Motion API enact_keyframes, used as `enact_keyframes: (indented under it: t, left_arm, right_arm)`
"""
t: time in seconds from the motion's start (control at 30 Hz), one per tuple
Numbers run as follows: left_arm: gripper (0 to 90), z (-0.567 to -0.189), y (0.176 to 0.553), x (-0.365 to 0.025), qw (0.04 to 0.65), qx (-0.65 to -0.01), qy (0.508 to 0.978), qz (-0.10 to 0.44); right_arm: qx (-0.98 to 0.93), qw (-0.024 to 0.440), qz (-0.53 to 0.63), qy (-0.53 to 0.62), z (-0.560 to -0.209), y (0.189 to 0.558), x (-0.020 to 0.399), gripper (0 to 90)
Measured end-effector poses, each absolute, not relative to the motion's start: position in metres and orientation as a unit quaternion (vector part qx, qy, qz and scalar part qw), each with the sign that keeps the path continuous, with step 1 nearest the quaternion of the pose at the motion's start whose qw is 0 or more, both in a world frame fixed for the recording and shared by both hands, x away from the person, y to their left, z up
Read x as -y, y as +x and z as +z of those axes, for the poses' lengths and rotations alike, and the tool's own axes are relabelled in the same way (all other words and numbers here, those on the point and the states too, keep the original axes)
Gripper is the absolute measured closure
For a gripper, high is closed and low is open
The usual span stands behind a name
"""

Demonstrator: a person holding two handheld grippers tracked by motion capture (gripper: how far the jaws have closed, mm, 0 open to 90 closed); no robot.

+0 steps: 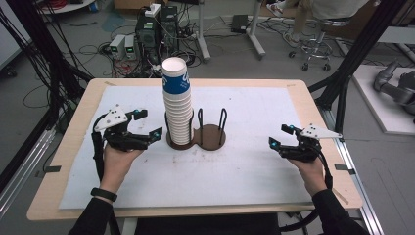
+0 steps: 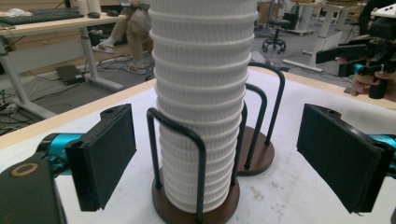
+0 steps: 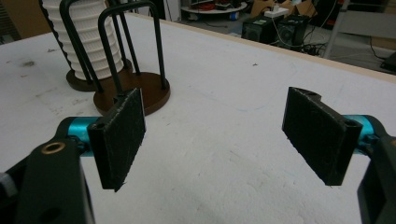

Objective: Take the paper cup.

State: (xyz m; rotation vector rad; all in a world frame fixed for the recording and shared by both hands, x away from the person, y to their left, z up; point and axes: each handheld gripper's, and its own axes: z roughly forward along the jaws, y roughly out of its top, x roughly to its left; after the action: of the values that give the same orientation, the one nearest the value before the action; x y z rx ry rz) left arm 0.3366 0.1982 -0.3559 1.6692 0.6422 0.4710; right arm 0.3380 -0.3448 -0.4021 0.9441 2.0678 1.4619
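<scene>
A tall stack of paper cups (image 1: 177, 100) is seated in one bay of a two-bay wire cup holder (image 1: 196, 137) near the middle of the tabletop (image 1: 244, 161); the other bay is empty. The cups are judged light, thin-walled and easily crushed, with ribbed sides that should give some grip, and nested tightly enough that several may be lifted together. A gentle hold just below the rim of the top cup is judged best, above the wire loops.

The left hand-held gripper (image 1: 145, 125) is held level just left of the stack, jaws spread wide and aimed at it, nothing between the pads. The right hand-held gripper (image 1: 280, 136) is held low, well apart on the right, jaws likewise wide and empty.
</scene>
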Motion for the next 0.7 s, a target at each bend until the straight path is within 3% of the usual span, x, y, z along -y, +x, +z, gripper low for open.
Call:
enact_keyframes:
  t: [0.4, 0.7]
  left_arm:
    - [11.6, -0.336, 0.364, -0.17, 0.601, -0.277, 0.724, 0.196]
    - [7.3, -0.33, 0.38, -0.159, 0.614, -0.271, 0.715, 0.193]
  right_arm:
    - [-0.743, 0.222, 0.533, 0.339, -0.4, 0.337, 0.342, 18.4]
    - [-0.749, 0.199, 0.536, 0.335, -0.4, 0.336, 0.341, 18.0]
